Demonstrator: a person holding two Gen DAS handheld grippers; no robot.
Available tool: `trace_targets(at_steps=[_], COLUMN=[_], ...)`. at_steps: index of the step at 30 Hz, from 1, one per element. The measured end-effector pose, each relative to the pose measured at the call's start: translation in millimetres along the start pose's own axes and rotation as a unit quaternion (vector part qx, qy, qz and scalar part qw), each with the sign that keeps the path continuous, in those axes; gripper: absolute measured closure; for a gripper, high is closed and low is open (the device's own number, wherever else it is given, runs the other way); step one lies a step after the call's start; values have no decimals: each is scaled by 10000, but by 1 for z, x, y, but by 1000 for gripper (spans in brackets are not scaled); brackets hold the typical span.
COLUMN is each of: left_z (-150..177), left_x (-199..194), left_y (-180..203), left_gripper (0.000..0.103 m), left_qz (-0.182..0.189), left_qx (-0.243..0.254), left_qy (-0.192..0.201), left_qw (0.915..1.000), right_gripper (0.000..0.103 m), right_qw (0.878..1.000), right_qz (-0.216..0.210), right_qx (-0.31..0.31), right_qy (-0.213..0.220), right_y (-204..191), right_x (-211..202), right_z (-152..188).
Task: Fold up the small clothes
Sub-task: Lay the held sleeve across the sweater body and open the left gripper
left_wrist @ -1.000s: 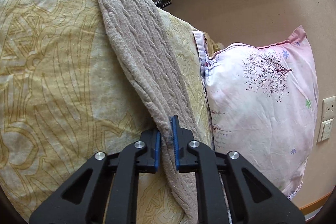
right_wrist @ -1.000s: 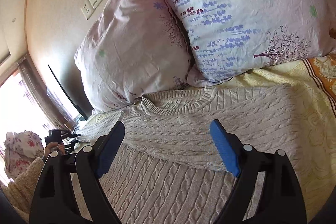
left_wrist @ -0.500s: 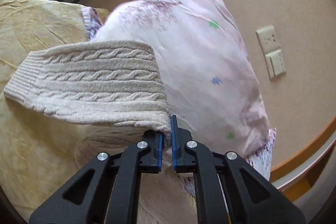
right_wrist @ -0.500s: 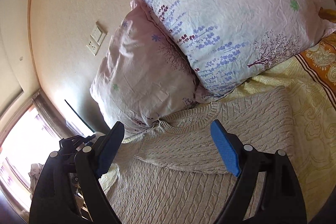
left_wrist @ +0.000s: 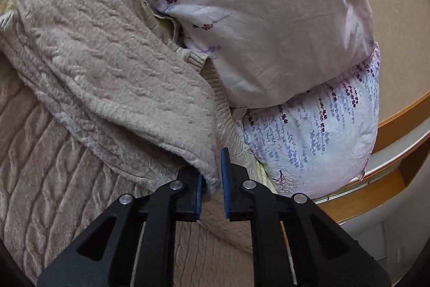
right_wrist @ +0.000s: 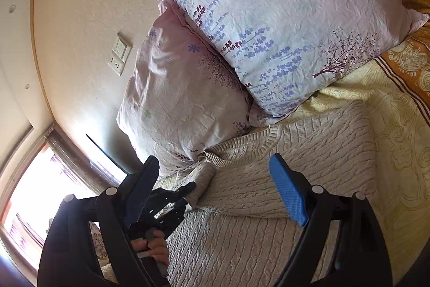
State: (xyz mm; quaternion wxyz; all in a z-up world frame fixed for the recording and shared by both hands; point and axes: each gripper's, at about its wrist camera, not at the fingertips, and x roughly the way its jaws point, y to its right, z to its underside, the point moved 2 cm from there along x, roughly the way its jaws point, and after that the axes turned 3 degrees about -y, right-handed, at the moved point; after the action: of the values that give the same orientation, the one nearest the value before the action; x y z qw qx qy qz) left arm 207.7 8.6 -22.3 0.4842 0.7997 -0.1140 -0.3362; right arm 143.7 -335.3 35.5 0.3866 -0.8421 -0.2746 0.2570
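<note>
The beige cable-knit sweater [left_wrist: 113, 77] lies spread on the bed, its ribbed neckline against the two floral pillows at the head edge. One sleeve [left_wrist: 150, 109] is folded across the body, and its cuff end sits between the fingers of the left gripper [left_wrist: 212, 179]. Those jaws have just been opening: the cuff leans on the left blue pad while a clear gap separates it from the right pad, so the hold is released. The right gripper [right_wrist: 215, 192] hovers over the sweater's chest with its jaws spread wide and nothing between them.

The left wrist view shows the sleeve's fuzzy inner face and a wooden bed frame [left_wrist: 395, 120] beyond the lilac-printed pillow [left_wrist: 317, 141]. The right wrist view instead shows the person's hand [right_wrist: 153, 246] on the left gripper's handle, a bright window [right_wrist: 35, 195], a wall socket [right_wrist: 120, 53], and the yellow patterned bedsheet [right_wrist: 397, 152] with an orange border along its edge. The pink pillow [right_wrist: 182, 98] is crinkled cotton.
</note>
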Motion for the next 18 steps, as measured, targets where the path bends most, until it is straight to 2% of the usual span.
trace_targets(at_steps=[1,3,5,12,14,16,18], left_z=[-1,-9,-18,-44,-47,-51,-54], left_x=[-2,-12,-24,-53,-58,-62,-64], left_y=[-2,-3,-4,-34,-45,-53,-48], left_gripper=[73,62,57,58,67,86,94], left_qz=[-35,-38,-42,-327,-476,-642,-773], left_qx=[-59,-180,-269,-902,-1228,-1489,-1417], left_qy=[10,182,371,773,913,999,1139], left_qw=[10000,9997,9989,9924,9871,9817,9803], right_gripper=[17,17,17,17,17,17,17], right_qw=[10000,10000,9999,9987,9982,9978,9968], right_qz=[-6,10,53,156,191,215,242], right_qx=[16,33,66,327,393,432,462], right_qy=[6,28,71,372,420,464,599], right_y=[0,1,2,13,16,18,20], right_x=[0,-1,-3,-16,-18,-21,-28], right_z=[0,0,-1,-8,-9,-11,-15])
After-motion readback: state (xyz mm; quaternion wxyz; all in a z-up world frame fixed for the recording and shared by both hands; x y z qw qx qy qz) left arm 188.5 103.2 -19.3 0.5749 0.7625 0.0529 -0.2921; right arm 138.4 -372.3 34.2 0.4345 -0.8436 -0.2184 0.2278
